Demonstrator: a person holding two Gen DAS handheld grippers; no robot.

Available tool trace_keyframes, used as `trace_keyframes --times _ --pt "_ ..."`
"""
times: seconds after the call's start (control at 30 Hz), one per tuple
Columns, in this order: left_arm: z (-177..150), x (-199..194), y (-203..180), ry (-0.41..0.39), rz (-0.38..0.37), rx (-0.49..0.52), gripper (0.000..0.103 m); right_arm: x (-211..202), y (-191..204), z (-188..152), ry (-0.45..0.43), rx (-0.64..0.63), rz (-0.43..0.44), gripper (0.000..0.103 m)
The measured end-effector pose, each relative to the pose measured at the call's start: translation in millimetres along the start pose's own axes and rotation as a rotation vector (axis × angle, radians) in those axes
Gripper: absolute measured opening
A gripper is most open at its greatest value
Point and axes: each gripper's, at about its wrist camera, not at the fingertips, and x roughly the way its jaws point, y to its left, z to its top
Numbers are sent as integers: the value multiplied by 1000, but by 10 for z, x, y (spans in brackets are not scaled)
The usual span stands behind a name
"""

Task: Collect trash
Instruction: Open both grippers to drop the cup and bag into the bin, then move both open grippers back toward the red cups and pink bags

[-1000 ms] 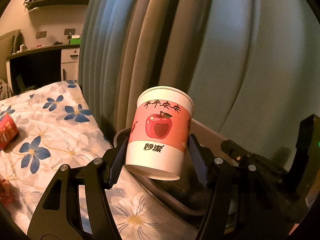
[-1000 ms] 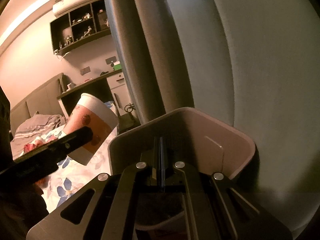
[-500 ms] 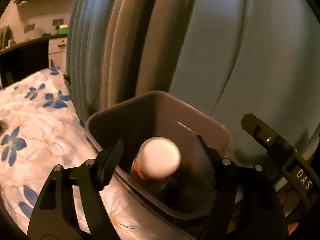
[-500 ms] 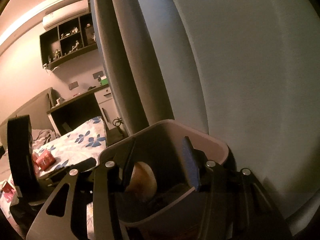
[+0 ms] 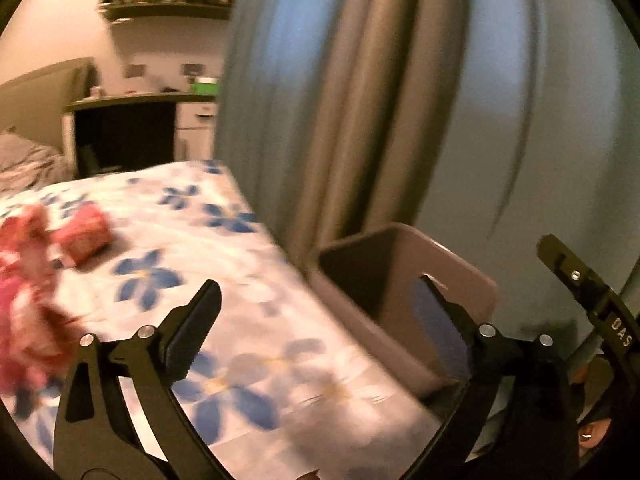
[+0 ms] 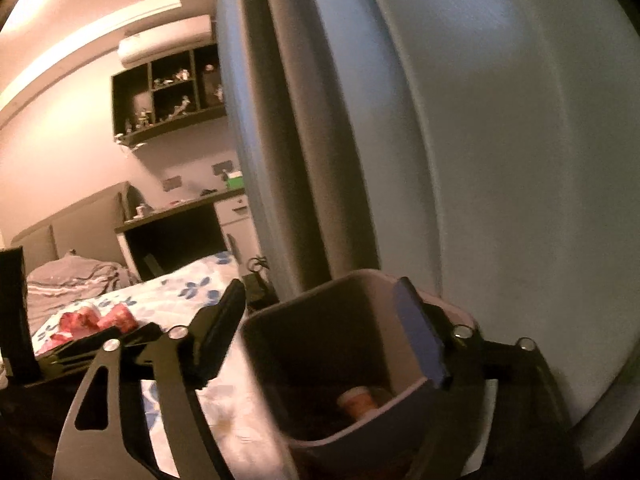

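A grey-brown trash bin (image 5: 404, 292) stands between the bed and the curtain; it also shows in the right wrist view (image 6: 320, 364). The paper cup (image 6: 356, 400) lies inside it. My left gripper (image 5: 320, 316) is open and empty, over the bed edge beside the bin. My right gripper (image 6: 320, 328) is open and empty, right above the bin. A red crumpled wrapper (image 5: 82, 236) and pink-red trash (image 5: 24, 300) lie on the floral bedsheet (image 5: 240, 360) at left. The same red trash (image 6: 100, 318) shows far off in the right wrist view.
A blue-grey curtain (image 5: 400, 100) hangs right behind the bin. A dark desk with white drawers (image 5: 132, 132) stands past the bed. Wall shelves (image 6: 168, 92) hang above it. The left gripper's body (image 6: 16, 312) sits at the left of the right wrist view.
The left gripper let the paper cup drop into the bin, opened wide and swung left toward the bed. The right gripper opened from shut.
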Motion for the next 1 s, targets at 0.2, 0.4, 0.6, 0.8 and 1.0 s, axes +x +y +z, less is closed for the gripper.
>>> trace_keyframes --times 0.2,0.4,0.6,0.8,1.0 --pt "-81 -475 547 -34 175 -54 96 -66 335 -56 2 -37 70 83" --pt "-238 -947 1106 -61 339 -107 96 -127 721 -120 11 -60 135 84" --pt "-363 -1306 1495 -78 501 -151 96 -136 1104 -237 50 -95 188 85" --pt "-444 -1537 1761 -90 575 -186 96 -111 1434 -356 93 -123 229 85" --pt "-493 -1671 1927 -90 606 -211 96 -102 1725 -436 116 -147 273 85"
